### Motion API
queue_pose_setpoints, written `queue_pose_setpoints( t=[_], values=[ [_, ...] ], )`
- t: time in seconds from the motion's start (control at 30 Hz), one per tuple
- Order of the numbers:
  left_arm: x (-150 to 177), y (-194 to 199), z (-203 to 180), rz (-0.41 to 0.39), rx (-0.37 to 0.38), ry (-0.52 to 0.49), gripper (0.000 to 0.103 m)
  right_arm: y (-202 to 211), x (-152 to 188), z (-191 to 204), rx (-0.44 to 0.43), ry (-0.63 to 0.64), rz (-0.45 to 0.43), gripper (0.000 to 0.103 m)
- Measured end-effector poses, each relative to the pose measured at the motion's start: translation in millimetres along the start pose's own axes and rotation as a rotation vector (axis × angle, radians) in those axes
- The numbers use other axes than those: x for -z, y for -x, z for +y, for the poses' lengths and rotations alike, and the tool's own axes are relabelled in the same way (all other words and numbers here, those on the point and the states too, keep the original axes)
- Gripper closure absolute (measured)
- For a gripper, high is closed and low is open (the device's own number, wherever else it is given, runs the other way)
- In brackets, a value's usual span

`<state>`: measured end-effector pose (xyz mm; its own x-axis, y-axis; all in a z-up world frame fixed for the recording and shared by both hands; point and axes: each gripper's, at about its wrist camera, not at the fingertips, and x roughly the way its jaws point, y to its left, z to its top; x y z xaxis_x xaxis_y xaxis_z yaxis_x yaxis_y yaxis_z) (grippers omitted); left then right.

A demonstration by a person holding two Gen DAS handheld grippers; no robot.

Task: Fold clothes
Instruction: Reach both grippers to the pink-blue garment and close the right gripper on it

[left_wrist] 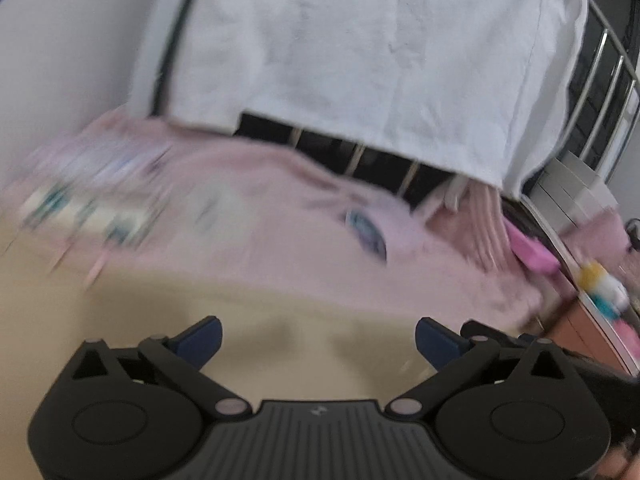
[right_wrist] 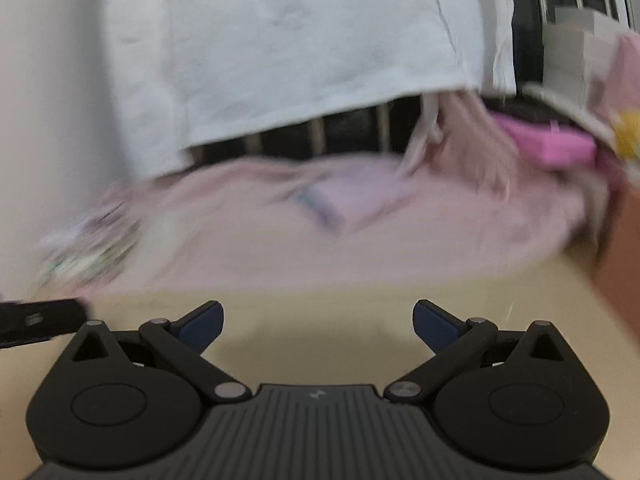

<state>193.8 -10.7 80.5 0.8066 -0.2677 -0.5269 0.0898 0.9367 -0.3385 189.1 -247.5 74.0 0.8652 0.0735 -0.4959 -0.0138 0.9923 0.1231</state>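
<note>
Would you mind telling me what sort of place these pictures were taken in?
Probably a room in a home: a pink garment lies on a beige table, a white cloth hangs behind it, and barred windows stand at right.

A pale pink, soft fabric garment (left_wrist: 280, 232) lies spread and rumpled across the far part of the beige tabletop (left_wrist: 168, 320), its near hem running roughly straight. A blurred multicoloured print marks its left end, and 1 small bluish patch sits near the middle. The right end bunches into folds at the table's edge.
</note>
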Motion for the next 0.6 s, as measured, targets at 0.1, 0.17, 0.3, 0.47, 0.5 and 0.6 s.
queue_pose_setpoints(
  t=[0.1,0.17,0.3,0.47,0.5,0.6],
  values=[
    [-29.8,-61.9,-2.1,-0.013,-0.029,0.066,0.000,-83.7,-44.1,-11.4,0.064,0.024,0.015,0.001],
    [-41.4,-92.0,-1.9,-0.003,0.018,0.074,0.000,-127.9,-61.3,-12.1,0.090,0.049,0.007,0.001],
    [-46.2,-136.7,-8.1,-0.003,-0.009,0.007,0.000,-191.5,-73.8,-7.1,0.126,0.098,0.044,0.009],
    [-51.9,-157.3,-12.9,0.003,-0.108,-0.064,0.001,-231.2,-73.3,-9.3,0.157,0.128,0.096,0.095],
    [-50.7,-149.7,-13.9,-0.002,-0.125,-0.075,0.001,-227.9,-73.5,-12.0,0.142,0.106,0.097,0.095],
    [-41.0,-113.4,-21.8,-0.016,-0.163,-0.147,0.001,-170.2,-74.0,-16.1,0.034,0.099,0.057,0.096]
  ],
)
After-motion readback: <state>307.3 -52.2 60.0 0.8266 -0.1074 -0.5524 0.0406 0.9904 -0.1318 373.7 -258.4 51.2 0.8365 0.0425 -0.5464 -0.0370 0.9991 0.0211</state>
